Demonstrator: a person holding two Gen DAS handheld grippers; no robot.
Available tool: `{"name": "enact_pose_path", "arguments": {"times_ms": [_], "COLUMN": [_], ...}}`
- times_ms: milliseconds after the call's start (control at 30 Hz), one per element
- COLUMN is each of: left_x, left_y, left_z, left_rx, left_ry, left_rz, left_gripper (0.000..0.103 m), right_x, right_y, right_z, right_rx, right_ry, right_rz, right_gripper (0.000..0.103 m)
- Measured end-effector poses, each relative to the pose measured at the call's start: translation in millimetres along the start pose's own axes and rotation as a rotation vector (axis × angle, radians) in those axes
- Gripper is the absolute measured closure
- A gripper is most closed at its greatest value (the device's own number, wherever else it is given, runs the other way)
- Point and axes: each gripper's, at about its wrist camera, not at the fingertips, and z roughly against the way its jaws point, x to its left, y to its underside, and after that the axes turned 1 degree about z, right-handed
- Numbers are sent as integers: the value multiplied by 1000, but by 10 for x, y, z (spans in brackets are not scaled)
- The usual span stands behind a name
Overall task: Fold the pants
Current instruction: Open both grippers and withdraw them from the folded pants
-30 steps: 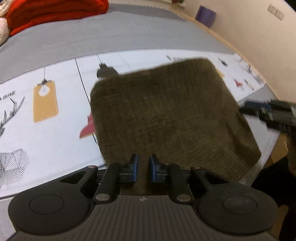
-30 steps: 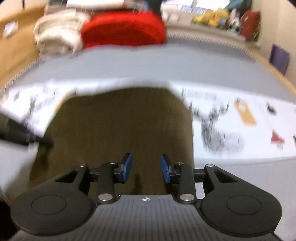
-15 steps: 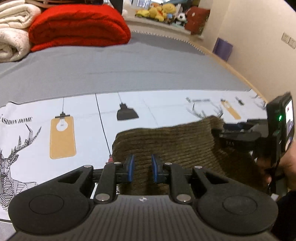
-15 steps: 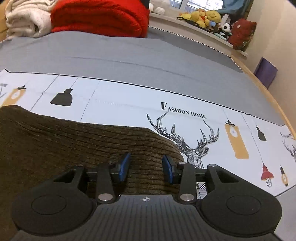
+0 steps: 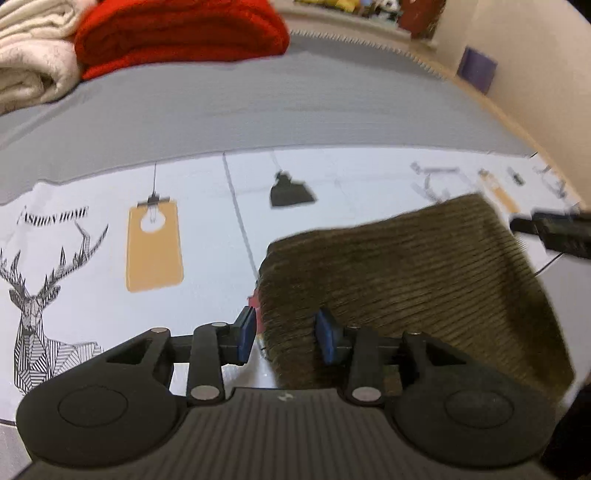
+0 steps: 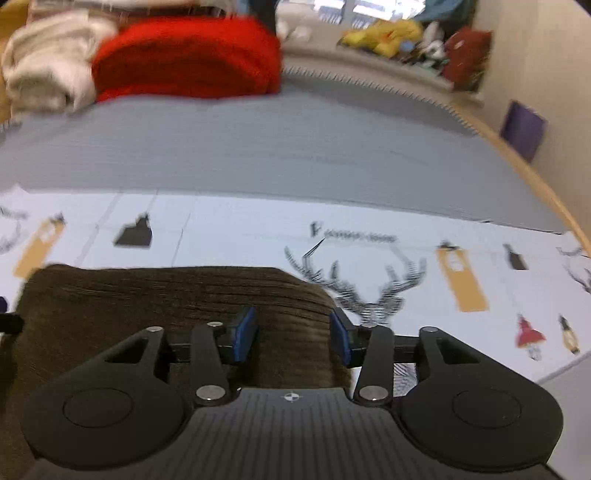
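The brown corduroy pants lie folded into a thick rectangle on the white printed sheet. My left gripper is over their near left corner. Its jaws are opening, and the fabric edge lies between the blue pads without being pressed. In the right wrist view the pants fill the lower left. My right gripper is over their right end, its jaws opening with fabric loose between them. The right gripper's black tip shows at the pants' far right corner in the left wrist view.
Grey bedding stretches beyond the sheet. A folded red blanket and a cream one are stacked at the back left. Stuffed toys line a ledge by the wall, and a purple object leans there.
The pants dropped from a wide raised spread to a compact fold lying on the sheet. Both grippers' pads have spread apart, and the right gripper slid toward the pants' right end.
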Motion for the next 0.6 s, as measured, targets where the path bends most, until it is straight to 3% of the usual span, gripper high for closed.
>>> {"name": "enact_pose_path", "arguments": {"times_ms": [133,233,333,433,533,600], "left_x": [-49,-113,-227,-268,-325,-374], "left_y": [67,170,296,279,309,389], "left_z": [178,88,-56,91,280,190], "left_rx": [-31,29,81,40,-8,52], "left_ry": [66,97,27,34,103,118], "left_rz": [-38,-76,-150,-125,-136,-166], "left_gripper": [63,63,54,55,55,55], "right_x": [-55,-75,-117,-179,-181,-154], "right_y": [347,659,956,923,906,1006], "right_z": [457,498,296,362,555,514], "right_rx": [26,126,267,240,172,231], "right_ry": [-44,-25,-28,-28,-34,-11], "right_rz": [-18,-16,-22,-84,-73,-26], "right_gripper": [46,46,43,41,41,41]}}
